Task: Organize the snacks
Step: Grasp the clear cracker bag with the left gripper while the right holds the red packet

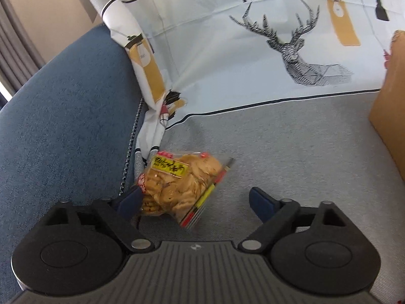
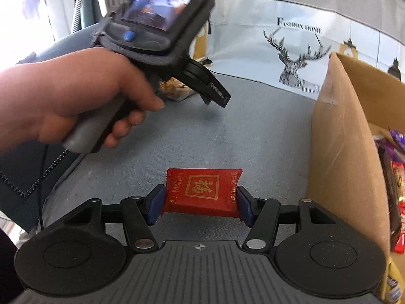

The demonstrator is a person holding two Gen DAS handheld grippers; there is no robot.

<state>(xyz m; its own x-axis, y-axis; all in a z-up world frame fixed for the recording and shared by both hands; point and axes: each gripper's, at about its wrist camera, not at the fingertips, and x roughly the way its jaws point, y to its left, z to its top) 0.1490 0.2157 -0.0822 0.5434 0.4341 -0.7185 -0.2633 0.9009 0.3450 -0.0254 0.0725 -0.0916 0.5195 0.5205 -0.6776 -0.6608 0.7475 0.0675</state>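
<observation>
Holding the left claw point(image 1: 195, 204) pointed down at the grey fabric seat cushion point(image 1: 291, 152), you have its blue-padded jaws spread wide with nothing gripped. A clear plastic bag of golden-brown crackers with a yellow label point(image 1: 177, 185) lies on the cushion just ahead, near the left pad point(image 1: 130, 201); the bag's lower left corner overlaps that pad in the view, and you cannot tell from this angle whether they touch. The right pad stands well clear of the bag. To the left of the bag runs the blue upholstered armrest point(image 1: 68, 116), and behind it a white printed cloth with a black geometric deer head and the words "FASHION HOME" point(image 1: 253, 58) drapes over the backrest. Your right claw point(image 2: 200, 204) is closed partway on a flat red foil sachet with a gold square emblem point(image 2: 202, 190), both blue pads pressing its short ends, the sachet held level above the same grey cushion. An open brown cardboard box point(image 2: 341, 152) stands just right of the sachet, with colourful snack packets point(image 2: 395, 177) visible inside at the far right edge. In the right wrist view your left hand point(image 2: 76, 101) grips the grey handle of the other tool, whose rear screen is lit, and a little of the cracker bag shows beneath it.
</observation>
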